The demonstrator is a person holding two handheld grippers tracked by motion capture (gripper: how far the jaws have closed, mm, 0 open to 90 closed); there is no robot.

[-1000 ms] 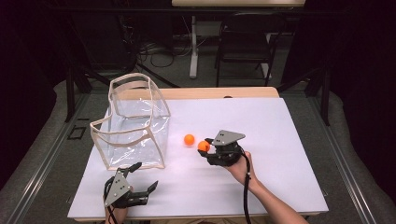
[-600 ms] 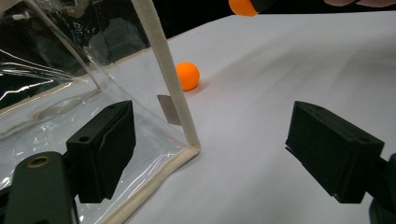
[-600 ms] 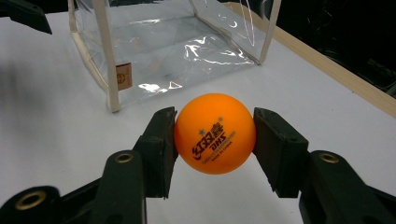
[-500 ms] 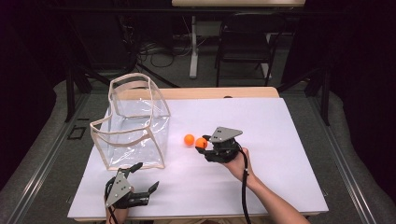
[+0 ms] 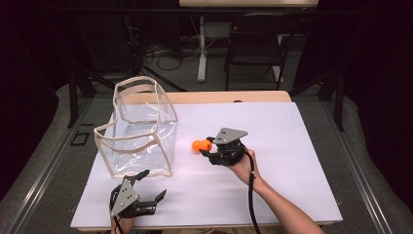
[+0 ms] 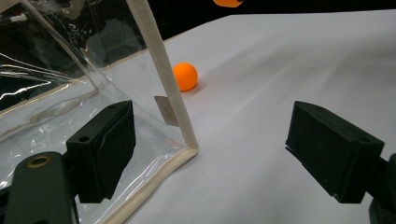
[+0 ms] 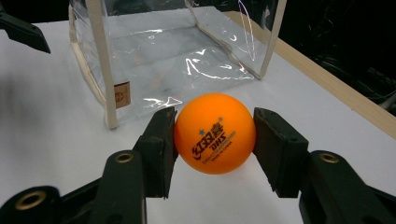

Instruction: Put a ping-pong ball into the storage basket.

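— Ball point(image 7: 215, 133): where is it now?

— Clamped in my right tool point(image 5: 207, 147), one jaw pressed to each side of it, held just above the white bench point(image 5: 292, 185) near the middle. There may be a second orange ball close by; in the left gripper view one point(image 6: 185, 76) sits on the bench just past the bag's corner seam, but I cannot tell from above whether that is the one I hold.

— And which way lies the bag?

— The clear bag point(image 5: 139, 129) stands at about nine to ten o'clock from my right tool in the high view, mouth upward, cream trim round its edges. My judgement: the ball must travel that way and rise over the rim before I let go.

— Your other tool?

— My left tool point(image 5: 148, 187) is spread wide, grasping nothing, at the bag's six o'clock, near its front bottom corner. It is the nearer one to steady the bag.

— Any writing?

— The ball carries dark Chinese characters, "DHS" beneath and small stars above. A small tan label point(image 7: 122, 94) on the bag's side is too small to read.
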